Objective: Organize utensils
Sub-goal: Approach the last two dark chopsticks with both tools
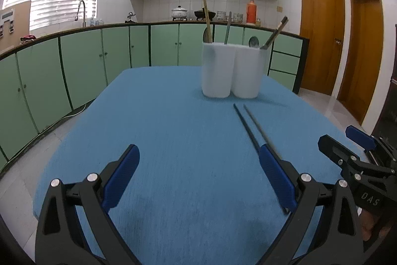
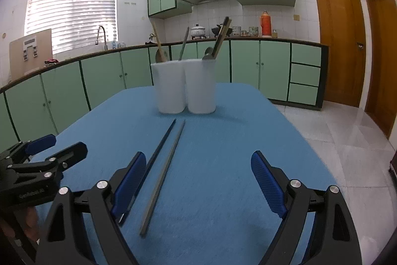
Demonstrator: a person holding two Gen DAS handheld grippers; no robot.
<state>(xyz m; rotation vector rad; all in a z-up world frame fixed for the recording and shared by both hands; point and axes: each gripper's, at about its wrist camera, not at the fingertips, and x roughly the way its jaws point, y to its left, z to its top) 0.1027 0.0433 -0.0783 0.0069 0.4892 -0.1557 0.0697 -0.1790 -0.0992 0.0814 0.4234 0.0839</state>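
Two grey chopsticks (image 2: 163, 165) lie side by side on the blue table (image 2: 223, 153), pointing toward two white holders (image 2: 186, 88) that stand together at the far end with utensils in them. The chopsticks (image 1: 248, 123) also show in the left wrist view, partly hidden behind my left gripper's right finger. My right gripper (image 2: 198, 180) is open and empty, its left finger beside the chopsticks' near ends. My left gripper (image 1: 201, 175) is open and empty, to the left of the chopsticks. The holders (image 1: 232, 71) hold a wooden spoon (image 1: 207, 19), a metal spoon and dark chopsticks (image 1: 275, 34).
The right gripper (image 1: 359, 158) shows at the right edge of the left wrist view, the left gripper (image 2: 37, 165) at the left edge of the right wrist view. Green kitchen cabinets (image 1: 99, 56) and a counter run behind the table. Wooden doors (image 2: 337, 41) stand at the right.
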